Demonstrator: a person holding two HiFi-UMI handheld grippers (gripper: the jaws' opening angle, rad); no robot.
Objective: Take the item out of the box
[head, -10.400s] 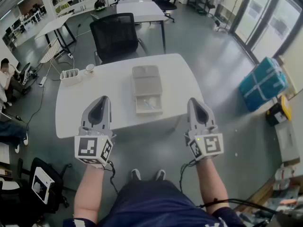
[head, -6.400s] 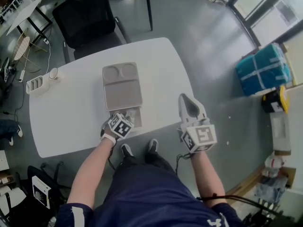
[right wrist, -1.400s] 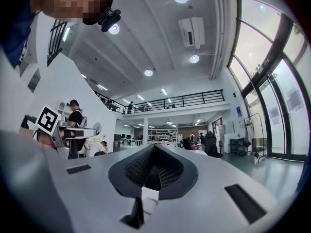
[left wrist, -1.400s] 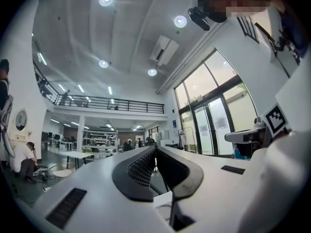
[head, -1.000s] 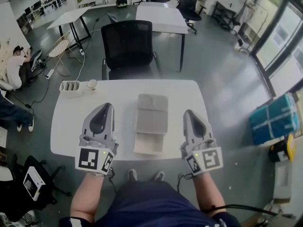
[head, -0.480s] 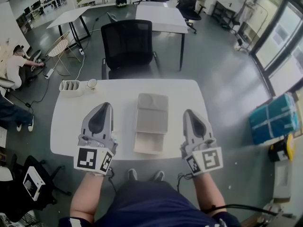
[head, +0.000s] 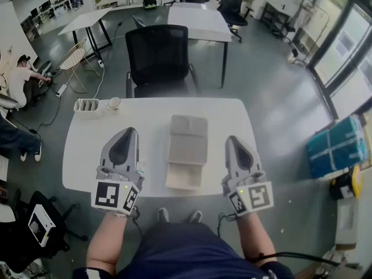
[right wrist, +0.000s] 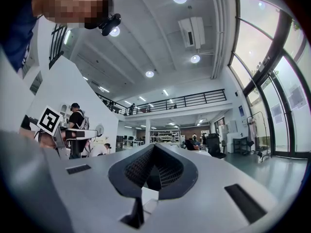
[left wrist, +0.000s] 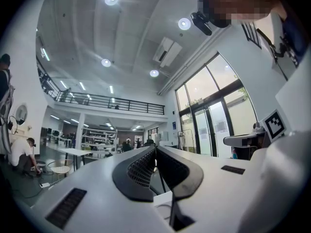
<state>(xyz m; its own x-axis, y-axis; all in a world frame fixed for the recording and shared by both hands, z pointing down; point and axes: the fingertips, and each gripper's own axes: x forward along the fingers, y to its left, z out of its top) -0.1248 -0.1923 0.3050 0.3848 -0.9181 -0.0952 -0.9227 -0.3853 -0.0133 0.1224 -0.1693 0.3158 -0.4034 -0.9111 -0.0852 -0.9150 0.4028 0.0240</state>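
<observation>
Grey-beige flat rectangular box (head: 188, 137) lies on the white table (head: 96, 156), between the two grippers and below their tips. Neither gripper touches it. The near section of the box (head: 183, 178) stands open and paler. No item can be made out in it from the head view; too small to tell.

Left hand-held gripper (head: 129, 131): jaws clenched together on nothing, nose pointing out over the table. Right hand-held gripper (head: 231, 138): pads likewise meeting, empty.

Judgement: a reach into the box is not under way. To do it well:
- Part one gripper's jaws before lowering.
- Tip its nose down over the open section and enter straight from above, clear of the walls.
- Use the other gripper to steady the box beside it against sliding.
</observation>
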